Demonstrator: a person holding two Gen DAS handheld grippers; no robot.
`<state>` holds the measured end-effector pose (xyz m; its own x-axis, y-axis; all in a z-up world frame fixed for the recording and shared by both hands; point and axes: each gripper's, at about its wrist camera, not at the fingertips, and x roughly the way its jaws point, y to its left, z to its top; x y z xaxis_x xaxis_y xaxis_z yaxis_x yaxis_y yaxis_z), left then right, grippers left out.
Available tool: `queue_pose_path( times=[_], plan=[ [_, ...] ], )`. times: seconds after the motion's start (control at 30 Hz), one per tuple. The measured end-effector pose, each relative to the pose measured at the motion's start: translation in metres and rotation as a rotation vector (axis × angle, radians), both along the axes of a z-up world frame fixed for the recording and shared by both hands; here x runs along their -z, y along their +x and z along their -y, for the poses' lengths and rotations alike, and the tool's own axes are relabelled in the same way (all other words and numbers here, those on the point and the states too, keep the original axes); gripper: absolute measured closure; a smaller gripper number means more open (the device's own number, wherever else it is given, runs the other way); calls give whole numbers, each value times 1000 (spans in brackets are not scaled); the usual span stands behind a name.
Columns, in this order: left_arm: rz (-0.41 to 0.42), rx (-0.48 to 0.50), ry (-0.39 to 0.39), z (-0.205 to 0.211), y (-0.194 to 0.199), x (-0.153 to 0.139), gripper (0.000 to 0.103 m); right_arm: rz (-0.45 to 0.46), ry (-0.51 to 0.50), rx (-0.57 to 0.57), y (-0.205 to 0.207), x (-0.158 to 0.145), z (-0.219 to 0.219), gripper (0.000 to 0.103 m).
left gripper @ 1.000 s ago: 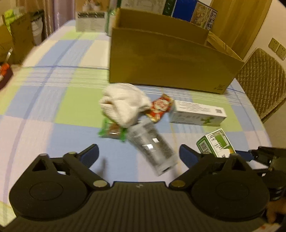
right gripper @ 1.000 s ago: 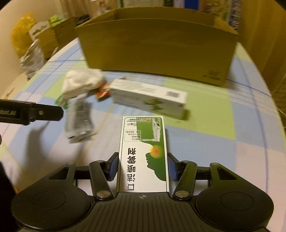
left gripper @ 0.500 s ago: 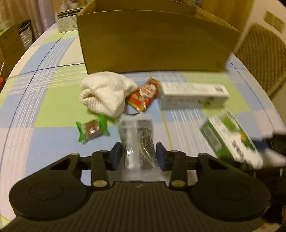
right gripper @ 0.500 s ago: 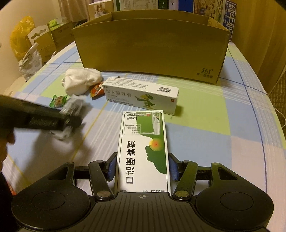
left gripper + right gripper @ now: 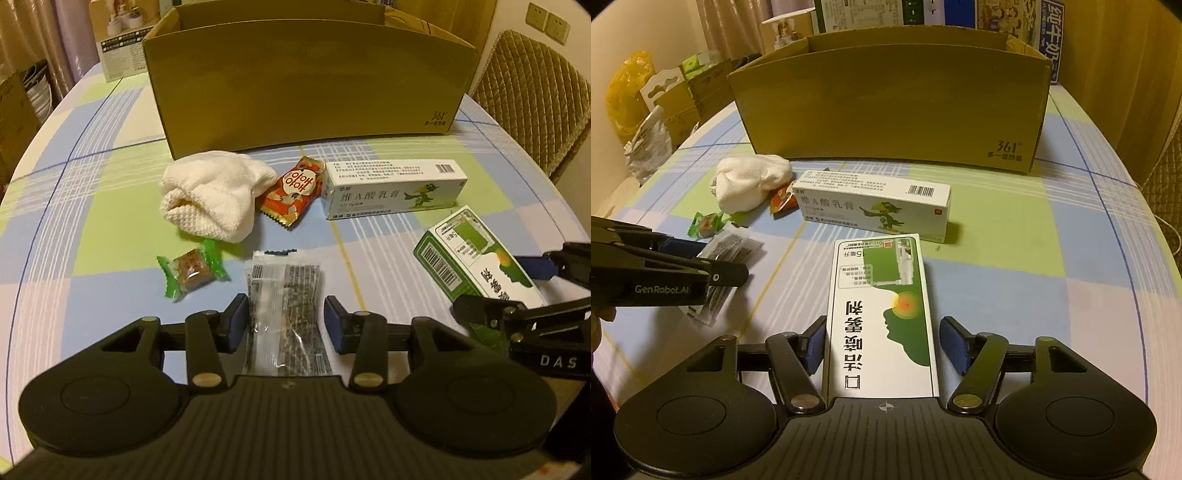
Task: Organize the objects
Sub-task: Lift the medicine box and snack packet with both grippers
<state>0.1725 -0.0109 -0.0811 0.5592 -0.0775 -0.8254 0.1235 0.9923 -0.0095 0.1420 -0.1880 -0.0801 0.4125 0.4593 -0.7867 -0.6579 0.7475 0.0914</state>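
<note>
On the checked tablecloth [image 5: 110,229]: your two grippers work side by side, in front of the cardboard box [image 5: 306,88].
Left gripper [image 5: 284,325]: its pads stand narrow on both sides of the clear snack packet [image 5: 284,295]. The left pad seems to touch the packet; at the right pad a small gap shows, so I cannot tell if you grip it.
Right gripper [image 5: 882,345]: the green-and-white box [image 5: 882,314] lies between its fingers. The left pad is at the box edge, the right pad stands a little apart, so the hold is not sure here also.
Snack packet: flat on the cloth, its far end pointing to the cardboard box.
Green-and-white box: to the right of the packet, its printed face up.
Long white carton [image 5: 395,188]: lying crosswise, between the green-and-white box and the cardboard box.
Red snack wrapper [image 5: 291,190]: just beside the left end of the carton, touching the white cloth bundle [image 5: 210,192].
Green-wrapped candy [image 5: 190,271]: near the bundle, left of the packet.
Cardboard box: open on top; its inside is not visible to you.
</note>
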Motion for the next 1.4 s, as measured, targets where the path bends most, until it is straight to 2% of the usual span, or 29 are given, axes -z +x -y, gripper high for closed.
queue_pose_path(
  times=[0.3,0.37,0.53,0.77,1.17,1.4],
  plan=[
    [12,16,9,0,-3,1,64,43,-35,-17,-3,3,-9,41],
    [9,14,11,0,-3,0,69,52,-38,-19,-4,4,-9,42],
    [-1,15,18,2,-3,-1,71,94,-32,-29,-10,6,-11,50],
    [-24,-2,21,1,-20,-7,72,76,-5,-1,-10,3,-5,51],
    [18,-16,-10,1,-40,-39,72,47,49,63,-30,-27,15,51],
    [53,1,-32,10,-55,-62,72,70,68,73,-45,-50,25,51]
  ],
)
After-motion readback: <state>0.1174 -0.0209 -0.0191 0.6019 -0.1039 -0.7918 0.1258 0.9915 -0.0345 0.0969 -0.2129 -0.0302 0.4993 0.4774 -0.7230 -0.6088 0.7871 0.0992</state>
